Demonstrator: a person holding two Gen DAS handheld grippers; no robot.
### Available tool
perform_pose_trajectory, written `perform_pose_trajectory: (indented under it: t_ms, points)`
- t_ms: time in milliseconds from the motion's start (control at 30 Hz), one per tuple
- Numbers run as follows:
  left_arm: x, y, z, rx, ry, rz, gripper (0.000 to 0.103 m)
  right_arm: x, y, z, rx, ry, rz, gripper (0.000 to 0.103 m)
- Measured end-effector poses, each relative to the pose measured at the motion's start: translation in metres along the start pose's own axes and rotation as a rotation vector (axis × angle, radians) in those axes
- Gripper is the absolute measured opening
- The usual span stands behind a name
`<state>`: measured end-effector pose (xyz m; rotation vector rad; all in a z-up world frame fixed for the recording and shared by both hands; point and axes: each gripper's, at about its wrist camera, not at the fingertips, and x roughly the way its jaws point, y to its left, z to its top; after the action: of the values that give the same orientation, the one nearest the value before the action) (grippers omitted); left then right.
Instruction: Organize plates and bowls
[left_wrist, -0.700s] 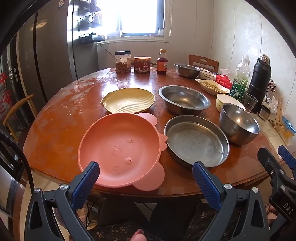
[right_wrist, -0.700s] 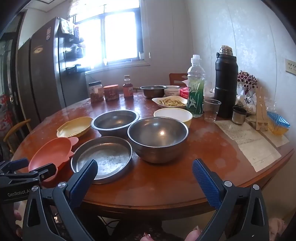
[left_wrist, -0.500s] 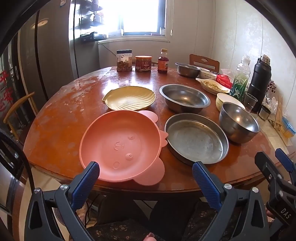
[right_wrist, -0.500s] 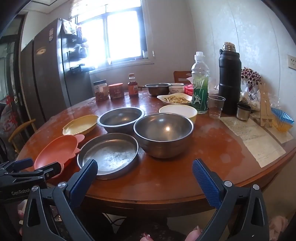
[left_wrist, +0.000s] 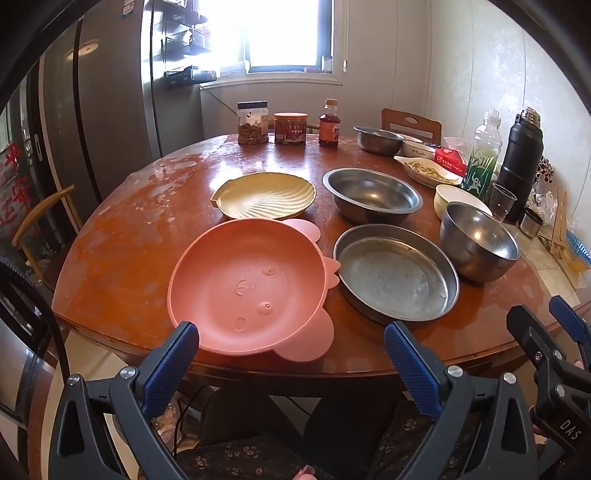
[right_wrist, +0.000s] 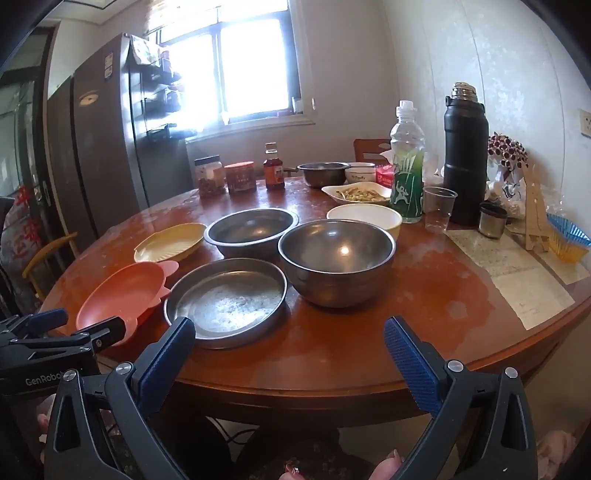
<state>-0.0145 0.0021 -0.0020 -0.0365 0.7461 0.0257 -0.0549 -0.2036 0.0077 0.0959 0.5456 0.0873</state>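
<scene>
Gaping wide with nothing between its blue pads, the left gripper (left_wrist: 290, 356) hangs just off the near edge of the round wooden table (left_wrist: 122, 258), and the right gripper (right_wrist: 290, 350) stands equally spread and empty beside it.

Taking the flat steel pan (left_wrist: 397, 275) as the landmark: it lies just beyond the left gripper's right finger, and in the right wrist view its near rim sits directly past the right gripper's left finger. The pink animal-shaped plate (left_wrist: 247, 284) lies just left of the pan, its ears nearly touching the pan's rim, and its near edge sits straight ahead of the left gripper's gap. A yellow shell-shaped plate (left_wrist: 266, 195) lies behind and left of the pan. A shallow steel basin (left_wrist: 373, 194) sits right behind the pan, and a deep steel bowl (left_wrist: 478, 245) sits to the pan's right, close against it. A cream bowl (right_wrist: 364, 219) stands behind the deep bowl.

Only the right wrist view shows the far right of the table past the pan: sheets of paper (right_wrist: 513, 273) lying flat, a small wooden stand (right_wrist: 535, 214) and blue paper cups (right_wrist: 567, 240) (the left view catches only slivers of these at its edge). Only the left wrist view shows the raised face on the pink plate. Each view catches the other gripper at its side edge.
</scene>
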Motion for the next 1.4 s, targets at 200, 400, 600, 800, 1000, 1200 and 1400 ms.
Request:
perform_pose_trajectory:
  t_ms: [200, 400, 600, 800, 1000, 1200, 1400]
  points:
    - [-0.0019, -0.0006, -0.0002, -0.002, -0.005, 0.009, 0.101, -0.0003, 0.0004, 0.0006, -0.005, 0.005, -0.003, 0.102]
    - [-0.0021, -0.0012, -0.0011, -0.002, -0.002, 0.013, 0.101, -0.0016, -0.0008, 0.0009, 0.002, 0.002, 0.002, 0.102]
    - [-0.0023, -0.0028, -0.0023, 0.001, -0.001, 0.015, 0.101, -0.0012, -0.0013, 0.0, 0.007, 0.011, 0.008, 0.102]
    - [-0.0028, -0.0025, -0.0032, -0.001, -0.001, 0.015, 0.101, -0.0017, -0.0017, -0.0004, 0.012, 0.009, 0.005, 0.102]
    - [-0.0033, -0.0034, -0.0038, 0.003, 0.0, 0.019, 0.101, -0.0018, -0.002, -0.0003, 0.012, 0.012, 0.003, 0.102]
    - [-0.0037, -0.0032, -0.004, 0.002, -0.003, 0.018, 0.101, -0.0026, -0.0012, -0.0007, 0.009, 0.015, 0.007, 0.102]
    - [-0.0057, -0.0031, -0.0054, 0.006, -0.004, 0.016, 0.101, -0.0016, -0.0019, -0.0006, 0.014, 0.024, 0.012, 0.102]
